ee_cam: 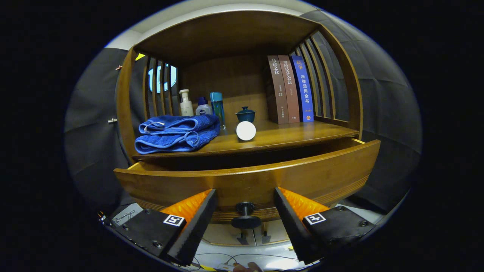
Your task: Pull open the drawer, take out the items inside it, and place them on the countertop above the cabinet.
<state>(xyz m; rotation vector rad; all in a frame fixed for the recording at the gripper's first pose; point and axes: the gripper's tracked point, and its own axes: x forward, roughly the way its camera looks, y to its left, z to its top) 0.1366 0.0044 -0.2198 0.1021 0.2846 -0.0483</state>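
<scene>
The cabinet [242,37] stood ahead, a wooden frame with slatted sides and an open shelf. Below the shelf the drawer [249,177] was pulled partly out towards the near side; its inside lay in shadow, and what it held could not be seen. The desk [287,132], the top above the drawer, carried everything else. At its right rear three books [290,89] stood upright against the slats. On the left near edge lay a folded blue towel [177,133]. Behind the towel stood three bottles [201,104] in a row, the right one tall and teal. Towards the middle sat a dark lidded cup [245,114], and just in front of it a white round thing [245,130], near the desk's front edge. The drawer's dark knob [245,214] stuck out from the drawer front. The gripper [245,207] had its jaws open, one on each side of the knob and apart from it, touching nothing.
</scene>
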